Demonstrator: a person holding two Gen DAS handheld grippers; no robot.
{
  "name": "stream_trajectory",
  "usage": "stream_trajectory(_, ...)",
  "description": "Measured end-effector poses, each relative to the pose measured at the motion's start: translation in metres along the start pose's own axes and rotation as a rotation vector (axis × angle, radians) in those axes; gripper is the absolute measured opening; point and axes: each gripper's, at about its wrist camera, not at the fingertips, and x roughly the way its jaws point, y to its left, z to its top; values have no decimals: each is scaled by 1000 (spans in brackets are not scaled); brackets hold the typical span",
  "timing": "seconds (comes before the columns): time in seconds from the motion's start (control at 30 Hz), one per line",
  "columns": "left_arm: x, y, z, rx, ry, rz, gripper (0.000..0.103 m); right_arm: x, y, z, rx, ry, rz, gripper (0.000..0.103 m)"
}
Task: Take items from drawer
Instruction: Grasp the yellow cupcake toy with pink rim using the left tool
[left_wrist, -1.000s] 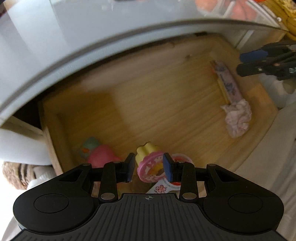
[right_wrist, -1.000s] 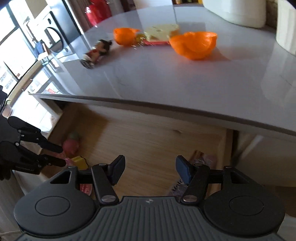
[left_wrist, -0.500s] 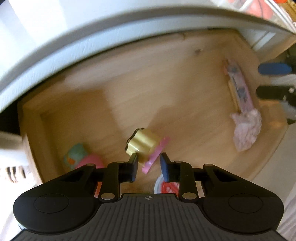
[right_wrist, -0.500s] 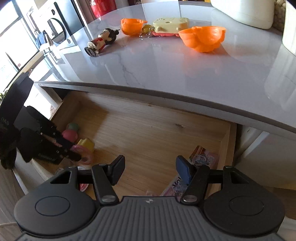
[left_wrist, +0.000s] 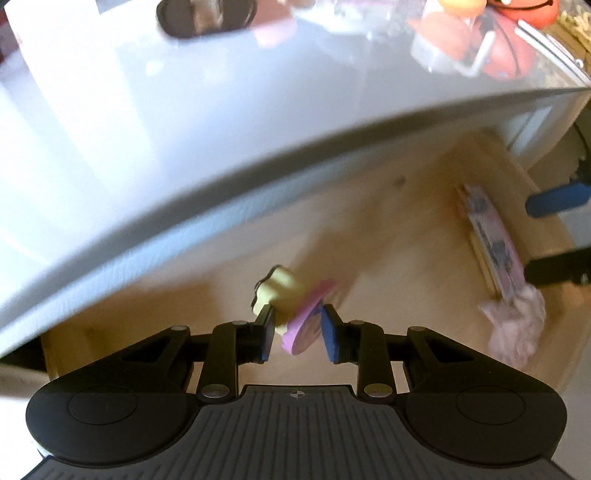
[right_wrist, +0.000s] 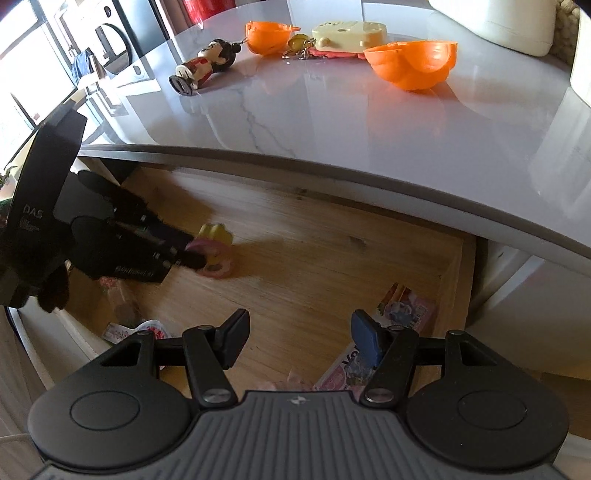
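Note:
My left gripper is shut on a pink and yellow toy, held up above the floor of the open wooden drawer. The right wrist view shows the same toy at the tips of the left gripper, over the drawer's left half. My right gripper hangs open over the drawer's front right part with nothing between its fingers. A pink printed packet and a crumpled pink wrapper lie along the drawer's right side.
The grey marble counter overhangs the drawer and carries two orange shell halves, a small figurine and a cream box. A red and white packet lies at the drawer's front left.
The left gripper closed on the pink and yellow toy and has lifted it up and forward, out over the middle of the drawer. The right gripper has risen slightly and stays open.

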Motion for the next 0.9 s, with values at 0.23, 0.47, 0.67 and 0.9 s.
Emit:
stream_trajectory(0.23,7,-14,5,72,-140,62,34,1,0,0,12,2,-9,62)
stream_trajectory(0.47,16,-19,4,58,-158,112,46,2,-1,0,25,6,-14,62)
stream_trajectory(0.67,18,-9,6,-13,-133,112,51,2,-1,-1,35,9,-20,62)
stream_trajectory(0.9,17,8,7,-143,-129,79,52,-2,-4,-4,49,-2,-29,62)
